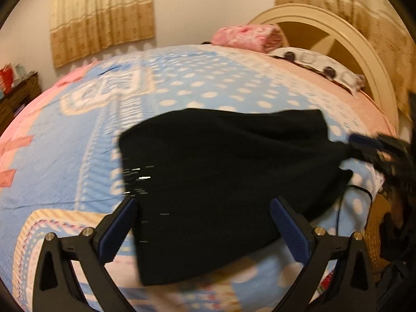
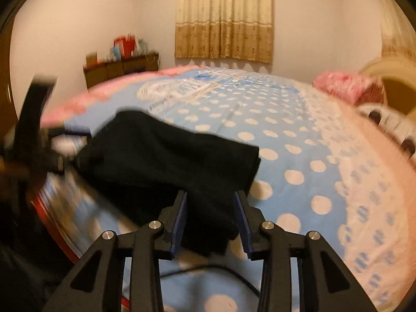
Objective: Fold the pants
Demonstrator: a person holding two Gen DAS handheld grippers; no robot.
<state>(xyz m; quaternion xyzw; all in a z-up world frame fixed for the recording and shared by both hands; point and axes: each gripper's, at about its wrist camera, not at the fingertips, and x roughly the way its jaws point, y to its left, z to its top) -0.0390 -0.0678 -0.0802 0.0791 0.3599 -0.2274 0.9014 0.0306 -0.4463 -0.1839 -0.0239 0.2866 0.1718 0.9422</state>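
Observation:
Black pants [image 1: 221, 156] lie folded into a thick bundle on the blue polka-dot bed cover [image 1: 65, 156]. My left gripper [image 1: 202, 202] hovers over their near edge with its blue-padded fingers spread wide, and the cloth passes under the gap without touching either pad. My right gripper [image 2: 210, 193] is open at the near corner of the pants [image 2: 156, 161]; fabric shows between its pads, which do not press on it. In the left wrist view the right gripper [image 1: 364, 145] is a blur at the pants' right corner. The left gripper [image 2: 59, 153] appears blurred at the pants' left end.
A pink pillow [image 1: 247, 36] and a patterned one lie by the cream headboard [image 1: 338, 33]. A dark dresser [image 2: 119, 67] with boxes stands against the far wall. A black cable [image 2: 208, 267] trails over the bed's near edge. Curtains hang behind.

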